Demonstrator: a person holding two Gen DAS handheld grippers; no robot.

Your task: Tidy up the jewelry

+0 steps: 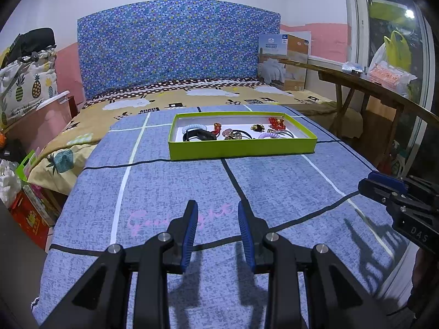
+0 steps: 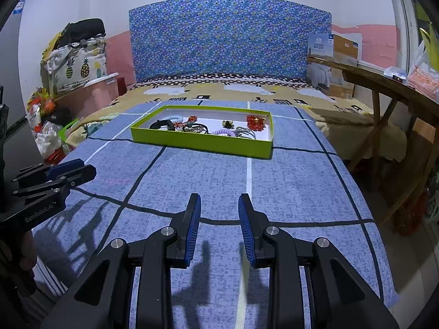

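Note:
A lime-green shallow box (image 1: 241,149) (image 2: 203,142) lies on the blue checked cloth, far ahead of both grippers. Inside it are several pieces: a black band (image 1: 199,136) (image 2: 162,124), a pale coil tie (image 1: 192,127), a lilac coil tie (image 1: 270,136) (image 2: 225,132), a red bead bracelet (image 1: 275,122) (image 2: 255,122) and a gold brooch (image 1: 258,127) (image 2: 228,123). My left gripper (image 1: 218,207) hovers open over the near cloth with nothing between its blue pads. My right gripper (image 2: 219,200) is likewise open and empty. Each gripper shows at the side of the other's view, the right gripper (image 1: 369,182) and the left gripper (image 2: 85,168).
The cloth (image 1: 175,186) covers a raised surface on a bed with a blue patterned headboard (image 1: 178,46). A wooden table (image 1: 365,82) stands at the right, with bags on it. A cardboard box (image 1: 284,61) sits at the bed's far right corner. Bags and clutter (image 1: 24,181) fill the floor at the left.

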